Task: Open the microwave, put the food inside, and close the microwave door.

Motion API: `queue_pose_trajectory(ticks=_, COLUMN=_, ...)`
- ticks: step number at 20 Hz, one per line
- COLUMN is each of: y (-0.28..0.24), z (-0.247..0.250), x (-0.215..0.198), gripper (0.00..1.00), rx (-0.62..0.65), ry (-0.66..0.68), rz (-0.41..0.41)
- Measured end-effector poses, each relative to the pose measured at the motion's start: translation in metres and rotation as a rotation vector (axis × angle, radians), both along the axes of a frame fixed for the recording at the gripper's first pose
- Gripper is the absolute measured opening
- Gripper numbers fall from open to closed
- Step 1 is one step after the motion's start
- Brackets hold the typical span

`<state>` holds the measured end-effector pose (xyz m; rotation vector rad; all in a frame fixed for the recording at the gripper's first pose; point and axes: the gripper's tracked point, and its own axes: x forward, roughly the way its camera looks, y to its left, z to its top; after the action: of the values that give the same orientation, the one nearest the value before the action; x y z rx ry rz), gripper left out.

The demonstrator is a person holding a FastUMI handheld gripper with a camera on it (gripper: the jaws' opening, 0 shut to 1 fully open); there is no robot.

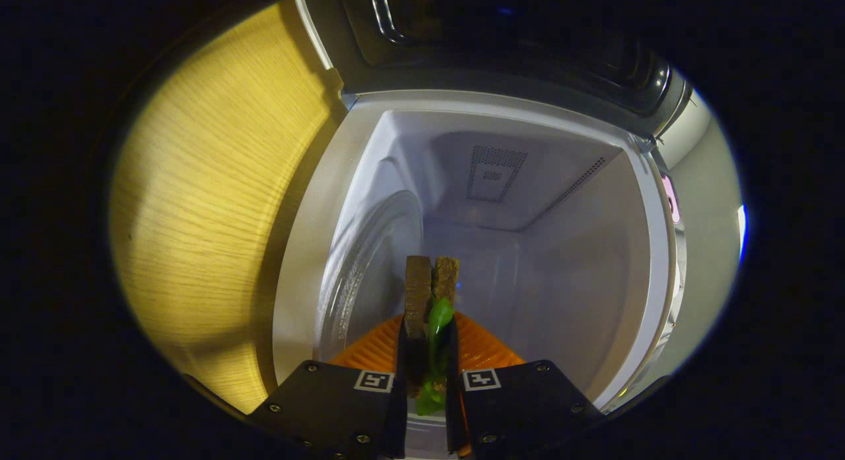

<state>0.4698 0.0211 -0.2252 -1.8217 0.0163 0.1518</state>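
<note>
— Where do we stand with the task?

— The microwave (502, 202) is open; its door (515, 44) is swung wide and sits beyond the tongs (428, 381), on the far side of the cavity; so we judge the first step done.

— And the food?

— We hold it; the tongs are closed on the sandwich (430, 285), both fingers pressing its two brown slices from either side, with a green leaf (438, 328) squeezed out between them; the sandwich stands on edge and pokes out just ahead of the fingertips.

— Is it inside yet?

— Nearly, as we read it; the white cavity opens straight ahead of the tongs and wraps round the sandwich; the glass turntable (370, 268) lies ahead and to one side of the fingers; whether the sandwich has crossed the threshold we cannot tell for sure; it touches nothing but the tongs as far as we see.

— What is the orange ribbed thing?

— It lies right behind the fingertips, under the sandwich; we cannot tell what it is.

— And outside?

— The wooden tabletop (211, 235) runs alongside the microwave, off to the turntable's side of the tongs.

— So what is left?

— Setting the sandwich down on the turntable, letting go, backing out, and shutting the door; none of that is done yet.
</note>
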Motion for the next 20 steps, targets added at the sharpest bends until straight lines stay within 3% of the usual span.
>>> queue_pose_trajectory(ticks=3, y=-0.001, z=0.005, x=0.002, gripper=0.27, rx=0.010, ry=0.011, rz=-0.004)
queue_pose_trajectory(ticks=4, y=-0.002, z=0.004, x=0.005, gripper=0.38, rx=0.012, ry=0.028, rz=-0.007)
queue_pose_trajectory(ticks=7, y=-0.002, z=0.012, x=-0.004, gripper=0.41, rx=0.018, ry=0.019, rz=-0.002)
queue_pose_trajectory(ticks=8, y=-0.003, z=0.010, x=-0.009, gripper=0.51, rx=0.032, ry=0.040, rz=0.000)
queue_pose_trajectory(ticks=10, y=-0.004, z=0.011, x=-0.021, gripper=0.58, rx=0.042, ry=0.056, rz=0.007)
queue_pose_trajectory(ticks=14, y=-0.001, z=0.035, x=-0.051, gripper=0.58, rx=0.111, ry=0.008, rz=0.072)
queue_pose_trajectory(ticks=20, y=-0.010, z=0.073, x=-0.104, gripper=0.59, rx=0.344, ry=-0.008, rz=0.114)
